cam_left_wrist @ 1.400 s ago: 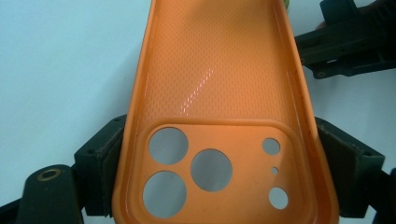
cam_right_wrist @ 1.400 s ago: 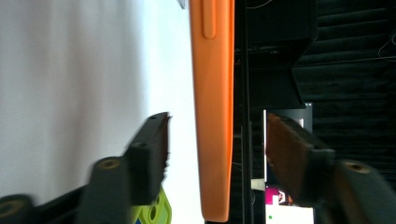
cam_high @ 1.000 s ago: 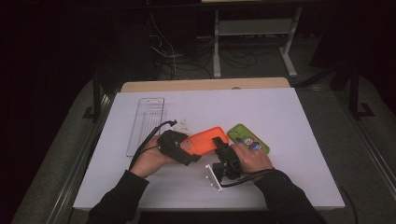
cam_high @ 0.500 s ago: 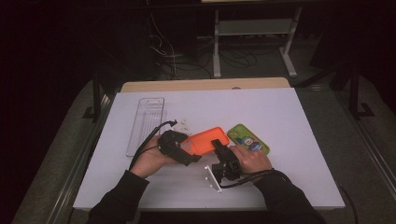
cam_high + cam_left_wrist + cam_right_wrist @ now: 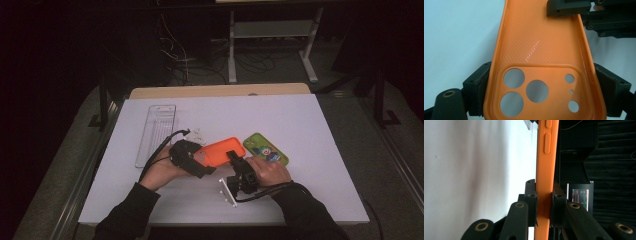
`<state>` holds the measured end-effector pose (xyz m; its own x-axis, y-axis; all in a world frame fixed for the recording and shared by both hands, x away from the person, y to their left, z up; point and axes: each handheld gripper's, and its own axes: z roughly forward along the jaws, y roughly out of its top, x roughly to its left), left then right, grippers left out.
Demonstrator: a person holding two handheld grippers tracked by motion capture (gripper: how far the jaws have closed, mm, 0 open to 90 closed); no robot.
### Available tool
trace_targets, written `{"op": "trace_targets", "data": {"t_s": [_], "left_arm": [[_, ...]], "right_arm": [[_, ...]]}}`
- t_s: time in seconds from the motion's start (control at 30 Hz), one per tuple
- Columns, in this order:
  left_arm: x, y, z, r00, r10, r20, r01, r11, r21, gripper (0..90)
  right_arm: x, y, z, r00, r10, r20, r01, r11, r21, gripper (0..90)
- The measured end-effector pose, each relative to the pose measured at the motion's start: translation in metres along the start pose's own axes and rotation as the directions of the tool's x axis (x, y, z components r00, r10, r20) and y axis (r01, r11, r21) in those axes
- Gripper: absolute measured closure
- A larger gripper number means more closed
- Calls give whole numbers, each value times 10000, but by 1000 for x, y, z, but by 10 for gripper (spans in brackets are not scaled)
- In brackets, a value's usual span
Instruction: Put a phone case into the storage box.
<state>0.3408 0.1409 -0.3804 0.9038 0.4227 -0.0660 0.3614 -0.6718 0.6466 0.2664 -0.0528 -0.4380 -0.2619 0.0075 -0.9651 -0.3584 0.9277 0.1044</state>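
Observation:
An orange phone case (image 5: 220, 152) is held just above the white table between both hands. My left gripper (image 5: 197, 160) grasps its camera-cutout end across the width. In the left gripper view the pads (image 5: 482, 82) touch both long edges of the case (image 5: 539, 45). These jaws have just been opening slightly, with the case still between them. My right gripper (image 5: 234, 159) pinches the case's other end. In the right gripper view its jaws (image 5: 544, 192) have just been closing and now clamp the thin side wall (image 5: 546, 170).
A green phone case (image 5: 265, 149) with a cartoon print lies to the right of the hands. A clear tray (image 5: 156, 132) lies at the left, with a small white piece (image 5: 198, 135) beside it. The table's front edge (image 5: 220, 222) is close below the forearms.

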Motion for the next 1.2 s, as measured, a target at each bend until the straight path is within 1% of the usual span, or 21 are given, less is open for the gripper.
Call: {"op": "trace_targets", "data": {"t_s": [0.03, 0.1, 0.3, 0.33, 0.37, 0.4, 0.47, 0.5, 0.53, 0.57, 0.67, 0.73, 0.77, 0.83, 0.9, 0.93, 0.97, 1.0, 1.03, 1.07, 1.2], "left_arm": [[0, 0, 0, 10000, -65, -47, 64, 9999, -144, 140], [0, -1, -1, 10000, -49, -63, 48, 9997, -220, 126], [-1, 0, -5, 9998, -184, 66, 186, 9992, -361, 16], [1, 0, -7, 10000, -68, 68, 70, 9993, -366, 14], [1, -1, -8, 9997, -189, 139, 195, 9988, -449, 1], [2, -1, -9, 9998, -145, 131, 150, 9991, -404, 0], [2, -3, -11, 9991, -370, 185, 381, 9973, -631, 0], [4, -3, -13, 9998, -137, 149, 145, 9983, -558, 0], [5, -4, -14, 9996, -222, 172, 231, 9982, -551, 0], [6, -4, -15, 9995, -261, 159, 270, 9978, -601, 0], [7, -6, -17, 9991, -352, 240, 366, 9973, -633, 0], [8, -7, -17, 9994, -198, 279, 212, 9985, -500, 0], [7, -8, -17, 9994, -241, 250, 254, 9983, -529, 0], [10, -9, -19, 9999, 96, 81, -93, 9995, -298, 0], [10, -11, -19, 10000, -50, 25, 51, 9995, -304, 0], [12, -11, -20, 10000, 88, -11, -88, 9997, -213, 0], [11, -12, -19, 10000, -46, 31, 47, 9995, -308, 0], [12, -12, -20, 10000, 85, -5, -85, 9999, -118, 0], [12, -13, -19, 10000, 11, -10, -11, 10000, -86, 0], [12, -13, -19, 9999, 89, -109, -89, 10000, -35, 0], [12, -13, -17, 9993, 88, -356, -89, 10000, -18, 0]], "right_arm": [[0, 0, 0, 10000, -24, 15, 24, 10000, -9, 782], [-1, 0, -1, 10000, -10, 35, 10, 10000, -39, 782], [-1, -1, -1, 10000, 56, 78, -56, 10000, 11, 782], [-2, -2, -1, 10000, 42, 78, -42, 10000, 55, 782], [-3, -4, -1, 10000, -7, 82, 6, 9999, 115, 782], [-4, -6, -1, 9999, 132, 90, -134, 9998, 170, 782], [-4, -7, -1, 9998, 164, 95, -166, 9997, 187, 782], [-5, -9, -1, 9996, 167, 243, -172, 9997, 193, 782], [-5, -10, -1, 9993, 265, 281, -270, 9994, 205, 782], [-6, -12, -1, 9999, 35, 96, -38, 9996, 282, 782], [-8, -16, -2, 9998, 220, 21, -221, 9989, 412, 781], [-9, -19, -2, 9994, 349, -34, -347, 9980, 520, 781], [-9, -20, -3, 9992, 405, -25, -403, 9977, 539, 782], [-10, -21, -2, 9990, 452, -59, -448, 9975, 539, 782], [-11, -23, -2, 9984, 556, -75, -551, 9969, 565, 781], [-10, -23, -2, 9977, 677, -47, -673, 9963, 539, 782], [-10, -24, -2, 9972, 733, -133, -725, 9958, 552, 781], [-11, -24, -2, 9972, 721, -207, -708, 9959, 560, 781], [-12, -25, -2, 9964, 834, -175, -824, 9952, 522, 781], [-12, -26, -2, 9953, 963, -130, -955, 9941, 523, 781], [-14, -29, -2, 9890, 1455, -273, -1435, 9877, 623, 781]]}}
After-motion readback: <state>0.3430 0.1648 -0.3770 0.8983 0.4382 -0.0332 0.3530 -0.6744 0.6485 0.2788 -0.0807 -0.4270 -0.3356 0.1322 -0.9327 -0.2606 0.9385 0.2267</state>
